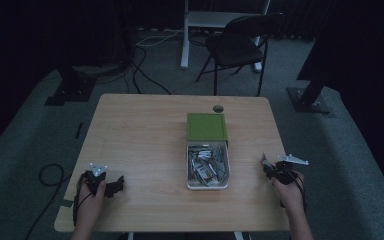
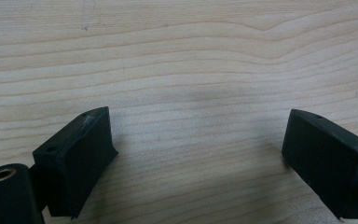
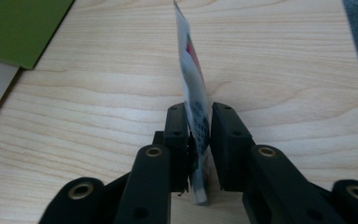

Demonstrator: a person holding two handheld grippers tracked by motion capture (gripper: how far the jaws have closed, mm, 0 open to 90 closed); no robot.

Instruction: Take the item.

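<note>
Sachet [image 3: 193, 79], flat printed foil, standing edge-on between the jaws of the right gripper [image 3: 199, 126], which are parted slightly with the pads barely off it. Advice: release low over the smooth wooden table [image 3: 284, 70], away from the white box [image 1: 207, 167] and green lid [image 1: 207, 127]. Left gripper [image 2: 196, 144]: jaws wide, empty.

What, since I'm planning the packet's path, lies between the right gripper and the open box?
Nothing visible: only bare table separates the packet between the right gripper's fingers from the open box. The green lid lies beyond the box, off that line.
</note>
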